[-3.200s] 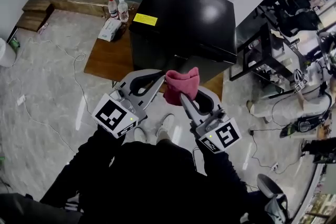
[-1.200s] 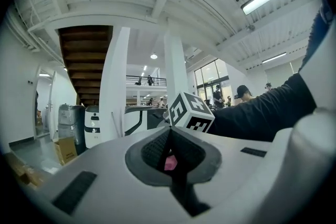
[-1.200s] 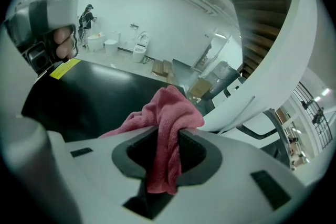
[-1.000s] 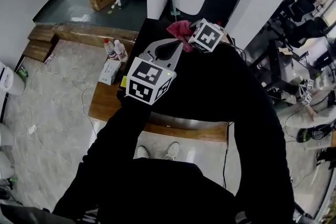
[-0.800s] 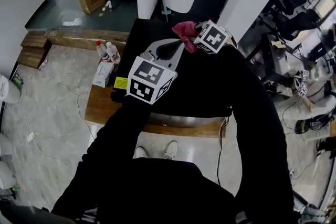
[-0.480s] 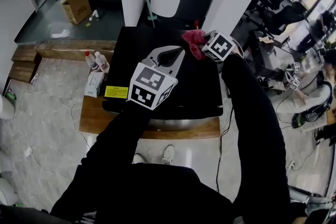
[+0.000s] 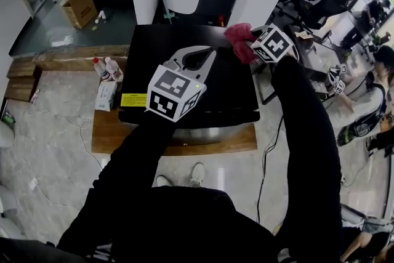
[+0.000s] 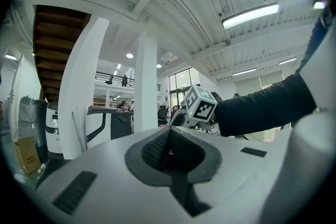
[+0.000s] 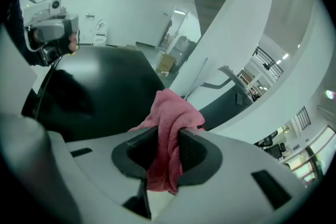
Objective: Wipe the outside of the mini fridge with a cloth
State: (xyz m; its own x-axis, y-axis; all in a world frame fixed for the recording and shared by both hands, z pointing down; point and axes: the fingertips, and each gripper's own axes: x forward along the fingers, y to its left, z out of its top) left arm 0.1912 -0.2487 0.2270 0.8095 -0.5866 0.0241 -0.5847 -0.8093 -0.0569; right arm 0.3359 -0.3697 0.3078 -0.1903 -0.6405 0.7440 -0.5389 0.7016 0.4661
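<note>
At the far left a cardboard box [image 7: 79,6] sits on the floor behind the work area, well apart from everything else. Nearer in, two bottles [image 7: 106,68] stand upright beside a white packet [image 7: 106,95] on the left end of the low wooden platform [image 7: 111,132]. The black mini fridge [image 7: 228,89] stands on that same platform, with a yellow label [image 7: 133,100] at the front left corner of its top. Your left gripper [image 7: 211,51] is held over the middle of the fridge top, its marker cube [image 7: 174,92] towards you. In the left gripper view its jaws are closed tip to tip with nothing clamped between them [image 8: 169,131]; whether it touches the fridge cannot be told. To the right, the pink cloth [image 7: 240,41] is at the far right corner of the fridge top. Your right gripper [image 7: 249,46] holds it: in the right gripper view the jaws are pinched narrowly on a fold of the cloth [image 9: 170,113], which bunches out beyond the tips [image 9: 167,147] above the dark fridge surface [image 9: 105,86]. Contact between cloth and fridge cannot be confirmed from either view.
</note>
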